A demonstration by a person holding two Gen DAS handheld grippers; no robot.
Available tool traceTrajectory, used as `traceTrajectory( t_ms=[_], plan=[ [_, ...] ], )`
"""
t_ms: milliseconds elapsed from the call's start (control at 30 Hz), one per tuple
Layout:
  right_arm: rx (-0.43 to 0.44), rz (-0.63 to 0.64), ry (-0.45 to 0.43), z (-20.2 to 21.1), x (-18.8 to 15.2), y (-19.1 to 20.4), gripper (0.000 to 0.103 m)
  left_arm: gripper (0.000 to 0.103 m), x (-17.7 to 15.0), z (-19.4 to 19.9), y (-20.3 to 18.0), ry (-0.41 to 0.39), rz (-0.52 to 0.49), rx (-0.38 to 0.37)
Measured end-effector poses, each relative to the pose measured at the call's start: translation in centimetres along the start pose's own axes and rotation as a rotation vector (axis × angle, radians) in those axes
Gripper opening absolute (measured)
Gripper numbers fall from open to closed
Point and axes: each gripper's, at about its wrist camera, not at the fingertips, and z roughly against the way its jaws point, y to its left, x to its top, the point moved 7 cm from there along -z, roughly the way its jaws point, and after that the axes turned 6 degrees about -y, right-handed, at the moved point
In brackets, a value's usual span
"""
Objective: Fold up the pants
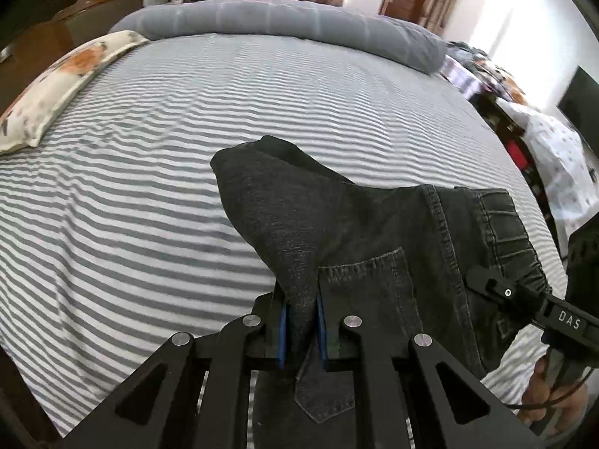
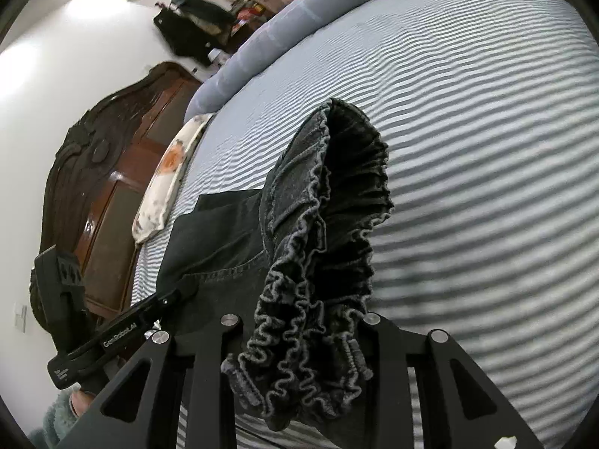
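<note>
Dark grey denim pants [image 1: 359, 232] hang between both grippers above a striped bed. My left gripper [image 1: 301, 333] is shut on a fold of the pants near a back pocket; blue pads [image 1: 283, 336] pinch the cloth. My right gripper [image 2: 299, 340] is shut on the ruffled elastic waistband [image 2: 322, 247], which bunches over the fingers and hides their tips. The right gripper also shows in the left wrist view [image 1: 483, 278] at the waistband edge, and the left gripper shows in the right wrist view [image 2: 183, 290] on the pants [image 2: 217, 239].
The bed has a grey-and-white striped sheet [image 1: 187, 149]. A floral pillow [image 1: 56, 86] lies at its left, a grey bolster [image 1: 284, 18] along the far edge. A dark wooden headboard [image 2: 93, 187] stands behind. Clothes pile [image 1: 554, 142] at the right.
</note>
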Motion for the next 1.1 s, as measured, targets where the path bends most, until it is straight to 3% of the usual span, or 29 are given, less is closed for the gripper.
traceTrajectory(
  t_ms=[367,600,900,1033,1100],
  plan=[
    [-0.012,0.045,0.039,-7.5,3.8,3.4,0.027,0.012,4.5,-3.7,6.3,-0.022,-0.018,0.054],
    [-0.048,0.023,0.044,-11.0,5.7,2.8,0.027,0.012,7.3,-7.7,7.5,-0.010,-0.040,0.073],
    [-0.093,0.033,0.059,-13.6,6.6,0.2,0.027,0.013,7.3,-11.6,8.9,0.009,-0.038,0.116],
    [-0.139,0.056,0.060,-14.1,6.1,-0.8,0.034,0.018,6.6,-12.5,9.4,0.012,-0.064,0.149],
    [-0.175,0.072,0.054,-14.1,5.9,-1.1,0.044,0.022,6.3,-12.7,9.3,0.006,-0.095,0.170]
  ],
)
